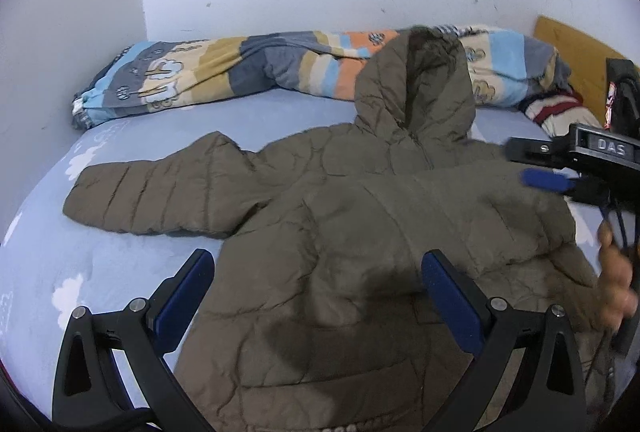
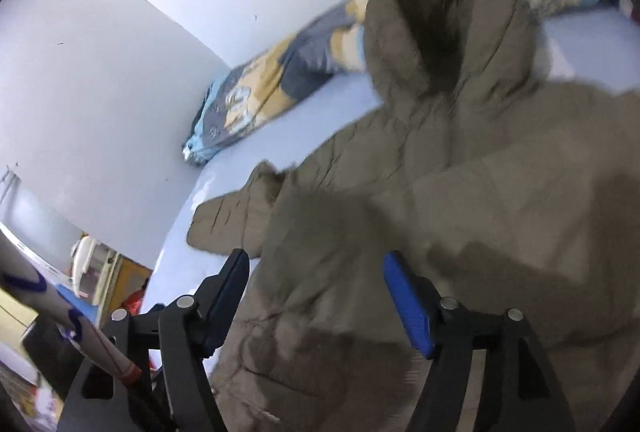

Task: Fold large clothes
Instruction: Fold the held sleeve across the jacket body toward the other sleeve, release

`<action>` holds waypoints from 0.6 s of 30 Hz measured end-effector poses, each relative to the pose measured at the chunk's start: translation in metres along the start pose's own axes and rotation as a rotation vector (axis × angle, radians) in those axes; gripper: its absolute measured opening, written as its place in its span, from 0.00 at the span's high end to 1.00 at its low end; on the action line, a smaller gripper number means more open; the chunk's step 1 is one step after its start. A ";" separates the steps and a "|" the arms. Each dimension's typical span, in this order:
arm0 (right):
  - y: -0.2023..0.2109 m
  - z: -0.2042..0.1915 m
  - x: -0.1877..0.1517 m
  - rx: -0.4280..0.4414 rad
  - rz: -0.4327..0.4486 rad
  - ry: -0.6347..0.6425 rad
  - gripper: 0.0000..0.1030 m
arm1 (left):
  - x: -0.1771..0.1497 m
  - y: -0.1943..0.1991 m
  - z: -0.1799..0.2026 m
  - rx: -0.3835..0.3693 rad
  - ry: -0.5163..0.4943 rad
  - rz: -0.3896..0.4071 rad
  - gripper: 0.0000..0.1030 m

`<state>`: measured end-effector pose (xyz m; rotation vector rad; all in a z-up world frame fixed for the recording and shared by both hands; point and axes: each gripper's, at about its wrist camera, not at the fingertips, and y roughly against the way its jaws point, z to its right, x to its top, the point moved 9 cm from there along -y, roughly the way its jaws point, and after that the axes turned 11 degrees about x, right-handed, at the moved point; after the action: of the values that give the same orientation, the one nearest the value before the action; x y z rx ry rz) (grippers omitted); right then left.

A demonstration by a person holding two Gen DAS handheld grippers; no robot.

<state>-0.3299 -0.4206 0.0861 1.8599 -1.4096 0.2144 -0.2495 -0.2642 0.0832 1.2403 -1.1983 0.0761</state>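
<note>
An olive-brown quilted hooded jacket (image 1: 340, 232) lies on the light blue bed, hood (image 1: 416, 88) toward the wall. Its left sleeve (image 1: 136, 196) stretches out flat to the left; its right sleeve looks folded in across the chest. My left gripper (image 1: 316, 292) is open and empty, hovering over the jacket's lower body. My right gripper (image 1: 548, 180) shows at the right edge in the left wrist view, over the jacket's right side. In the right wrist view the right gripper (image 2: 316, 296) is open and empty just above the jacket (image 2: 440, 212), the picture blurred.
A striped cartoon-print blanket (image 1: 240, 68) is rolled along the white wall at the back of the bed (image 1: 80, 272). A striped red and white cloth (image 1: 556, 108) and a wooden board (image 1: 576, 56) sit at the far right. Beyond the bed's left edge, floor clutter (image 2: 92, 272) shows.
</note>
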 end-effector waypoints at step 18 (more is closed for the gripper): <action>0.029 0.107 -0.017 -0.632 -0.070 0.171 0.27 | -0.012 -0.020 0.022 -0.013 -0.047 -0.065 0.00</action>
<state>-0.3949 -0.4806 0.0175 1.3287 -1.1220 -0.1003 -0.2569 -0.2819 0.0574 1.2745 -1.1958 -0.0090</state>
